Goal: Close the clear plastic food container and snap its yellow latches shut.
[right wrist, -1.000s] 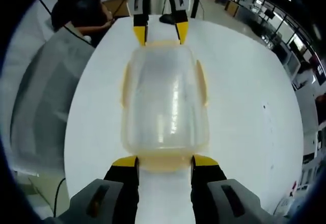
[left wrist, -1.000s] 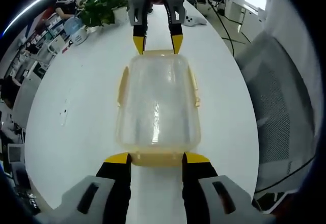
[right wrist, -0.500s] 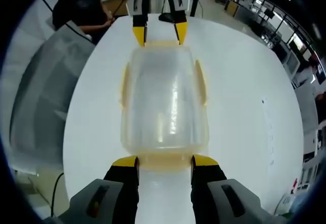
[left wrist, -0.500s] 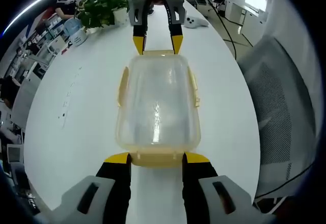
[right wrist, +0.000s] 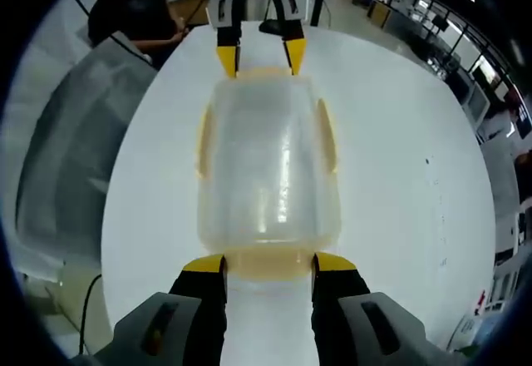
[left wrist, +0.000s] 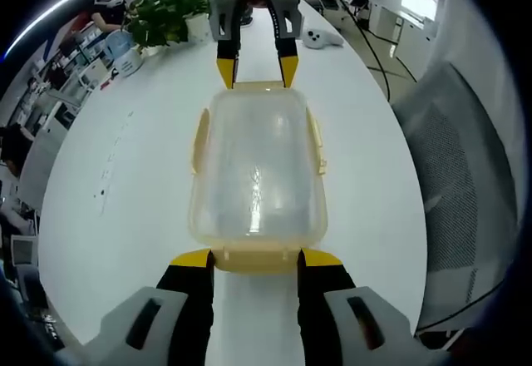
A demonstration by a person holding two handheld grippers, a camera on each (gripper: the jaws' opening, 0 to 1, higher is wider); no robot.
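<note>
We see the clear container (left wrist: 256,170) lying lid-on along the middle of the long white surface (left wrist: 125,166), between our two grippers. In the left gripper view, the left gripper (left wrist: 248,258) has its jaws spread wide, their yellow tips set at either side of the near end latch (left wrist: 253,259); nothing is clamped between them. The right gripper (left wrist: 253,71) faces us at the far end, its jaws likewise apart at the far latch (left wrist: 258,87). Side latches (left wrist: 317,141) run along both long edges. A potted plant (left wrist: 170,12) stands towards the surface's far end, and a grey chair (left wrist: 465,183) sits beside its edge.

In the right gripper view, the container (right wrist: 268,166), right gripper (right wrist: 268,264) and left gripper (right wrist: 258,56) appear mirrored.
</note>
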